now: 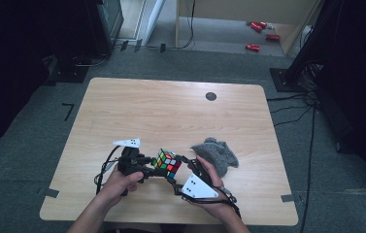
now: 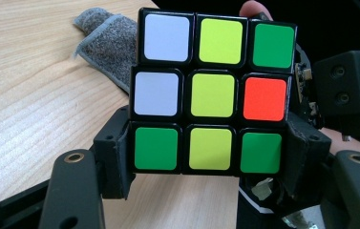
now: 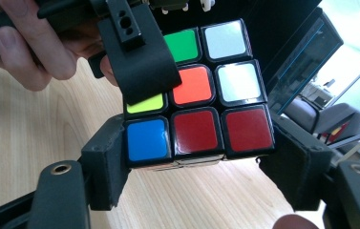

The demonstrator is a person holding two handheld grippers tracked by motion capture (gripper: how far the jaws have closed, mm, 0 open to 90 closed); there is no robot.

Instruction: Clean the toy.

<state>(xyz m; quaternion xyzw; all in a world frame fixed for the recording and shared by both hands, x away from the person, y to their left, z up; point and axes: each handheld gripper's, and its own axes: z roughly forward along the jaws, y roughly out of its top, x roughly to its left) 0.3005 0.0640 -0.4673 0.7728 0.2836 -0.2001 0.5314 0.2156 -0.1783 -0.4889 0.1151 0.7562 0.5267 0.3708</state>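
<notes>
Clamping one puzzle cube point(image 1: 167, 163), both the left gripper point(image 1: 147, 166) and right gripper point(image 1: 181, 173); one grey cloth point(image 1: 215, 154) nearby.

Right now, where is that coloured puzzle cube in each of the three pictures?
High view: the puzzle cube is low centre, between the two hand-held grippers.
Left gripper view: it sits centre, bottom row between the jaws.
Right gripper view: it sits centre, bottom row between the jaws.
Shared landmark: the wooden table, under the cube in all three.
</notes>
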